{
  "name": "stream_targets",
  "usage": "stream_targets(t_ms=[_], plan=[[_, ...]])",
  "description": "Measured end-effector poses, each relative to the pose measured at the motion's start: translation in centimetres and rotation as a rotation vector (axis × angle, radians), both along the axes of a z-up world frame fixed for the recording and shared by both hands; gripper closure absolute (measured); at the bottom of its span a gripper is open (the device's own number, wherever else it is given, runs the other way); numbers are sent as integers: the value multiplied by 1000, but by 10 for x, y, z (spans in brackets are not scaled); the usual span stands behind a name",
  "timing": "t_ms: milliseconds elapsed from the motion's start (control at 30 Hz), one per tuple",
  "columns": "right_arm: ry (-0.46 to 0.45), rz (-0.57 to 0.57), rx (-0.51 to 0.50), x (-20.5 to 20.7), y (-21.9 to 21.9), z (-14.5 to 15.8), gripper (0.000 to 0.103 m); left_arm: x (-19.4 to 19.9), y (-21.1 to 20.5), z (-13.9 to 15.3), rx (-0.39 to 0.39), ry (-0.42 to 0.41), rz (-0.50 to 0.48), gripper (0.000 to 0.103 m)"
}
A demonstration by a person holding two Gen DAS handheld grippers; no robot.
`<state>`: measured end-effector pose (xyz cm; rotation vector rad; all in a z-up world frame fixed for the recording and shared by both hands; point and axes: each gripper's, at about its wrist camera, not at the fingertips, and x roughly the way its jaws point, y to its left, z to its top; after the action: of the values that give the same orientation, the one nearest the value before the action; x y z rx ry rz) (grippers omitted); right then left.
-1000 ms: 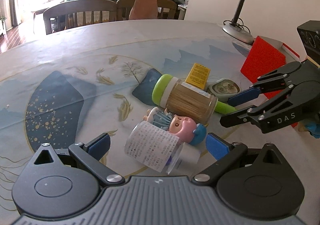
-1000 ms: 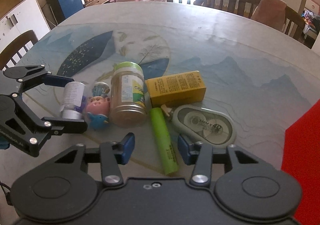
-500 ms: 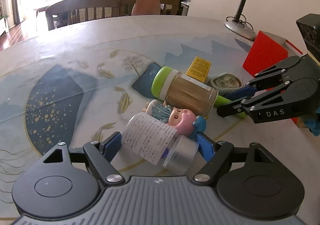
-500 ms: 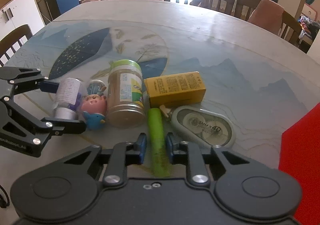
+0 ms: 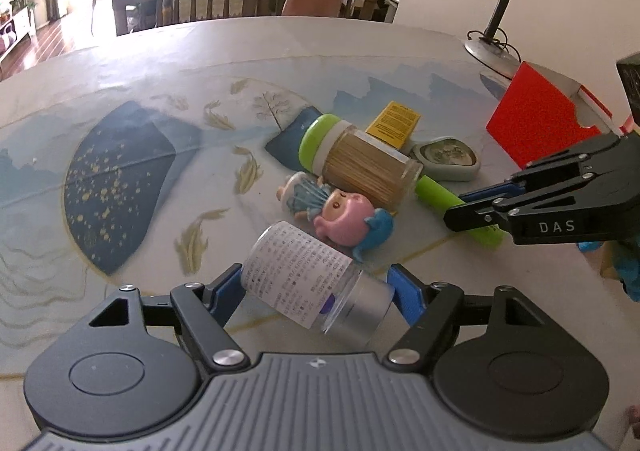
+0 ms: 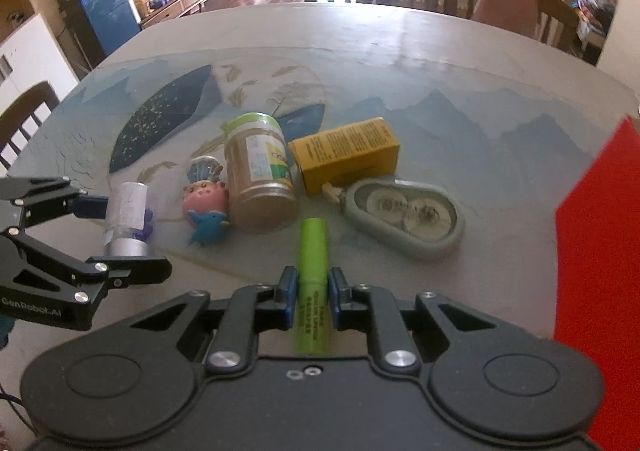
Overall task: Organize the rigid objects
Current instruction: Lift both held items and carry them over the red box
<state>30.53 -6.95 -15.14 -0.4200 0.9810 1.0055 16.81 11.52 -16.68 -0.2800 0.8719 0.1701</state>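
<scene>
Gripping two items at once, one per hand; pick-up step of the sort is in hand, neither item yet carried off.

Right gripper [image 6: 313, 291]: blue pads clamped on the green tube [image 6: 313, 251] near its back half; tube points away from the camera and its far tip sits close to the jar [image 6: 260, 179]; jaws as tight as they go on it.

Left gripper [image 5: 318, 285]: jaws have just been closing, now set across the bottle [image 5: 308, 271], white printed label and silver cap; both pads appear to press its sides, bottle lying crosswise between them; I read this as a grasp, though whether it is off the table [image 5: 120, 91] I cannot tell.

Remaining pile, all on the table: pink toy [image 6: 206, 207] lying against the jar's side; jar on its side, green lid away; yellow box [image 6: 346, 155] beyond; grey tape dispenser [image 6: 404, 217] right of the tube; red box [image 5: 536, 123] off to the right edge, well apart from the pile.

Judgement: early in the task; most of the pile untouched.

Next move calls for a straight lift of both hands, since tube tip and bottle lie close to the toy and jar; a sideways drag would likely roll the jar. Destination not evident; the red box is a guess only.
</scene>
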Motion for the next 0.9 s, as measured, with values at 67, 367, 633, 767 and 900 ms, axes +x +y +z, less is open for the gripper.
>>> stream_targets(t_ms=[67, 367, 633, 767, 900], plan=[[14, -15, 7, -4, -7, 4, 88, -5, -3, 4, -12, -4, 4, 25], [16, -65, 75, -31, -40, 43, 88, -28, -23, 36, -48, -39, 11, 25], [-32, -118, 136, -56, -70, 89, 88, -42, -48, 74, -54, -70, -9, 25], [-67, -143, 154, -65, -84, 109, 88, -45, -58, 91, -65, -89, -16, 25], [-101, -167, 181, -69, -96, 128, 88, -45, -69, 109, -67, -121, -37, 25]])
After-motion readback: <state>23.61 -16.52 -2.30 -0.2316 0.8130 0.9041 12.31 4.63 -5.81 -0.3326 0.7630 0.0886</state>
